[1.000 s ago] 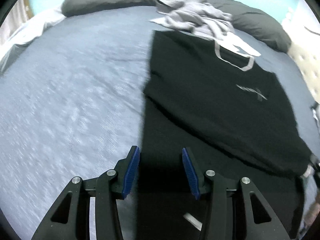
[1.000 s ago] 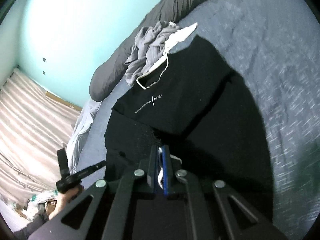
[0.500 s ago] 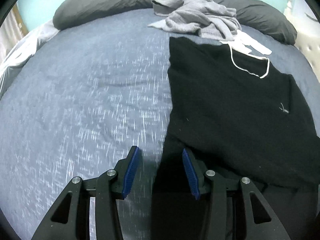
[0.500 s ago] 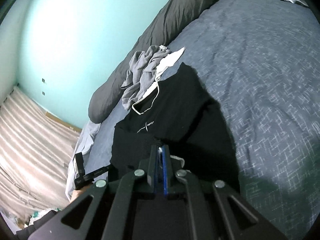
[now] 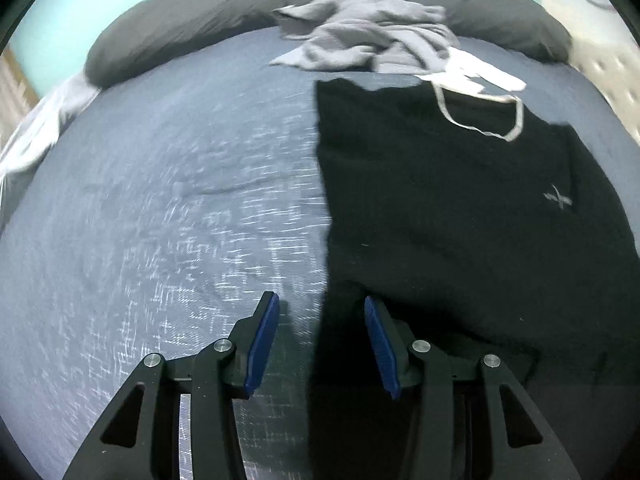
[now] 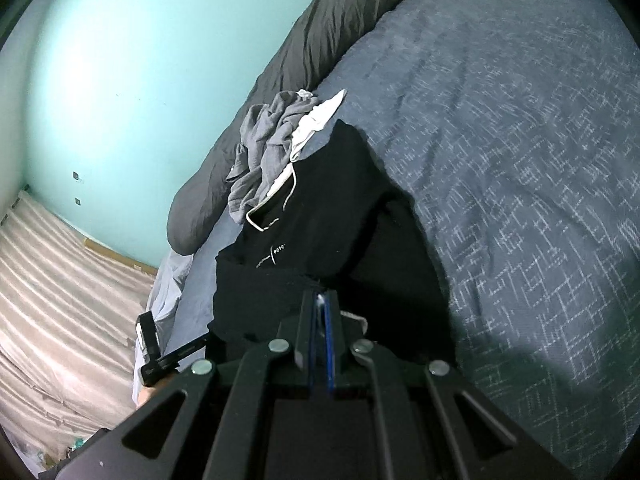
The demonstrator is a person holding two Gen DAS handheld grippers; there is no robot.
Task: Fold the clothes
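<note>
A black T-shirt (image 5: pixel 460 220) with a white neckline (image 5: pixel 480 120) lies on the blue-grey bed cover (image 5: pixel 160 220), its lower part doubled over. My left gripper (image 5: pixel 320 298) hovers low over the shirt's left edge. Its blue pads stand apart and nothing is pressed between them. In the right wrist view the T-shirt (image 6: pixel 328 208) rises towards my right gripper (image 6: pixel 320 294), which is shut on the black fabric, with a white scrap showing between the pads. My left gripper's body (image 6: pixel 154 354) shows at the lower left of that view, held in a hand.
A crumpled grey garment (image 5: pixel 372 36) and a white one (image 5: pixel 480 72) lie just beyond the shirt's collar. They rest against a long dark grey pillow (image 5: pixel 180 36) along the teal wall. Open bed cover (image 6: pixel 520 160) spreads beside the shirt. A striped floor (image 6: pixel 60 300) lies past the bed's edge.
Both grippers have slid sideways over the bed and rolled a little. In the left wrist view the shirt's edge has shifted from left of the jaws to between them. The right gripper stays shut.
</note>
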